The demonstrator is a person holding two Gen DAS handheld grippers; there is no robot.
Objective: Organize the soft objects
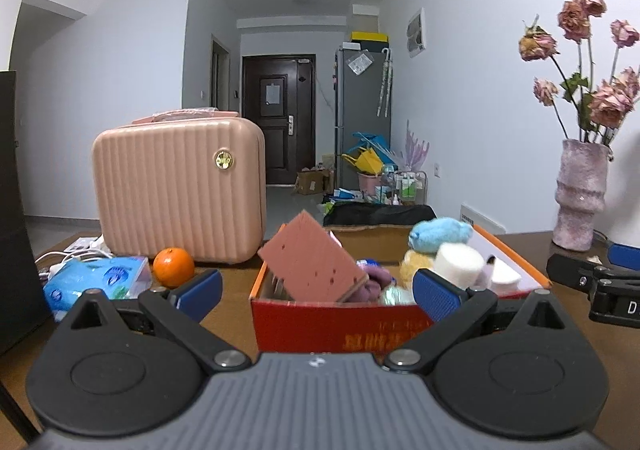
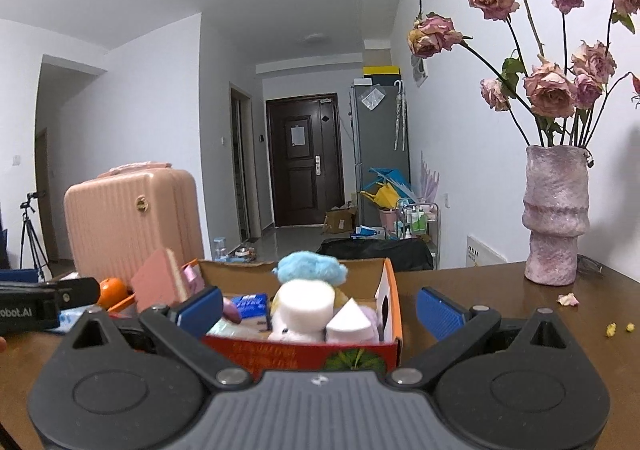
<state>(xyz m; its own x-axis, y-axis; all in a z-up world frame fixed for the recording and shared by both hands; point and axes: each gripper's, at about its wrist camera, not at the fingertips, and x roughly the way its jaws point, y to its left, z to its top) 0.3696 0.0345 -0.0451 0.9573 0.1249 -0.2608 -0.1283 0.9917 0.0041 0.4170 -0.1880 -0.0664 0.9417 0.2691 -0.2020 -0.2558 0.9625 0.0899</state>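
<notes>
Jaws spread wide and holding nothing, the left gripper [image 1: 316,292] and right gripper [image 2: 319,308] are hovering at the six o'clock edge of the red box [image 1: 332,324], which is sitting on the table [image 2: 480,290] crammed with soft objects [image 2: 306,304].

box [image 1: 336,320] crammed, pink sponge [image 1: 312,262] blocking left

The box [image 1: 332,320] is red with an orange rim. The sponge [image 1: 314,264] is pink, the plush [image 1: 440,235] blue. The ribbed suitcase [image 1: 178,190] is peach.
</notes>
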